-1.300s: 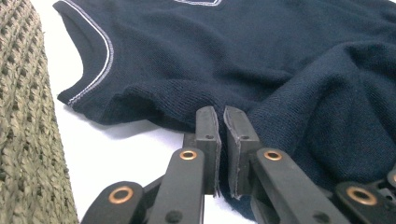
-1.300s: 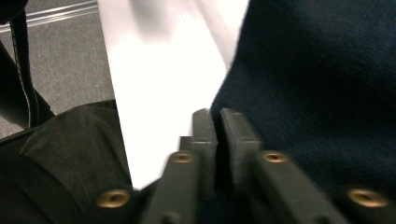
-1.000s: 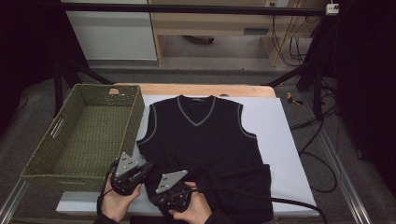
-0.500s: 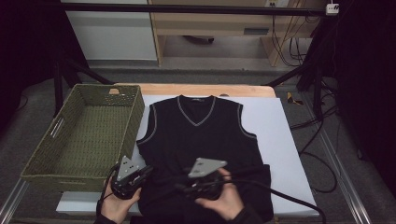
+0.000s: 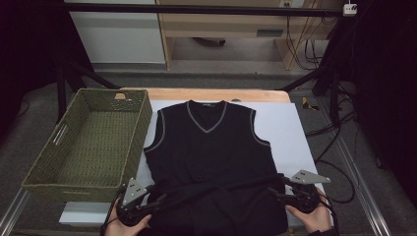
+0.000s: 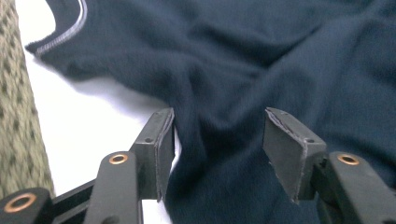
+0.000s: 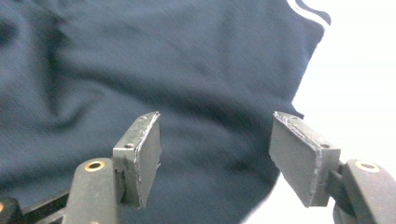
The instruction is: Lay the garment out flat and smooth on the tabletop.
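Far left, a rectangular woven basket of coarse olive-green wicker, open-topped, long axis running away from the near edge, standing on the white-covered tabletop just beside the garment. At the near left corner, the left hand-held gripper, jaws just opened and standing apart over the hem's left edge, with fabric between the pads but not pinched: released. Centre, a dark sleeveless knit vest, soft and slightly fuzzy, lying flat on the tabletop with its long axis from near edge to far edge, V-neck pointing away from the person, hem toward the near edge; pale grey piping tracing the neckline and both armholes; lower part rumpled into shallow folds, with the grippers' black cables draped across it. At the near right corner, the right hand-held gripper, likewise just opened, jaws wide over the hem's right edge, flat dark pads clear of the cloth: released.
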